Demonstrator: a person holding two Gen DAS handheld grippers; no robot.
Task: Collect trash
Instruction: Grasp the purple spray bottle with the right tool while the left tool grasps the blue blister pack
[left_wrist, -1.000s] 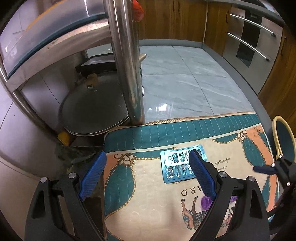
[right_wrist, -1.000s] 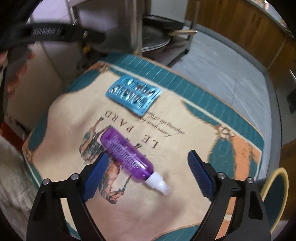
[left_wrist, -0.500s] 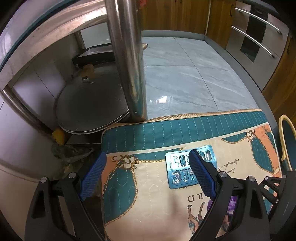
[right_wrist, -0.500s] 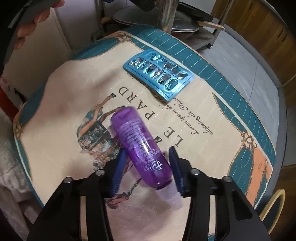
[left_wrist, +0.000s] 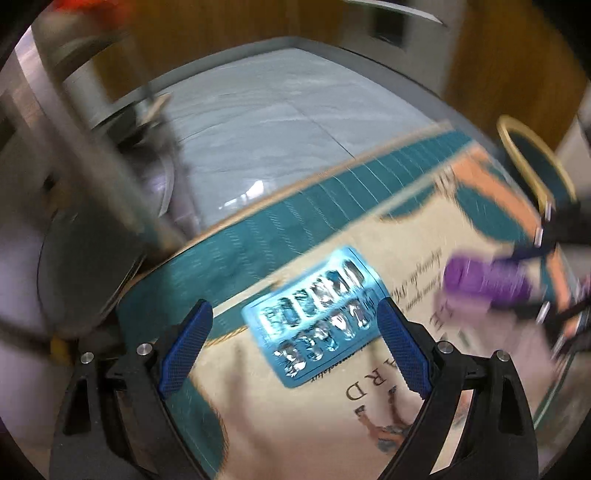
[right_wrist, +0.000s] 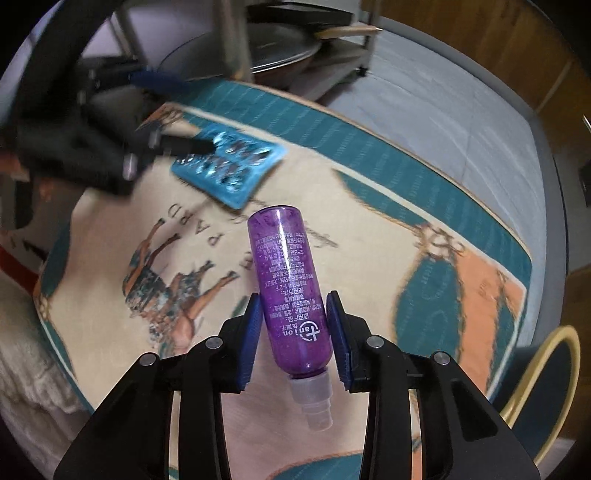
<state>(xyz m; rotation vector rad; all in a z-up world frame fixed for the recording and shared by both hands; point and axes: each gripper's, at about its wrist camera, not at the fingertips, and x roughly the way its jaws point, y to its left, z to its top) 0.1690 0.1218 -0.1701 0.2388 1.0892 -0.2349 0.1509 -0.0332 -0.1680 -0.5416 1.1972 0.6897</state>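
Left gripper (left_wrist: 293, 343) is held with jaws wide apart, hung low over the blister pack (left_wrist: 317, 325); pads are not seen pressing on it, and the view is blurred. The pack is laid flat on the printed cushion (left_wrist: 258, 254), near its teal border. In the right wrist view the pack (right_wrist: 229, 170) is partly covered by one tip of the left gripper. Further right, the purple bottle (right_wrist: 291, 291) is clamped by the right gripper (right_wrist: 293, 339), jaws closing, both blue pads pressed on its sides near the neck. Its clear cap points back toward the camera, its base toward the pack. A yellow-rimmed bin (right_wrist: 554, 380) is seen at far right, beside the cushion.
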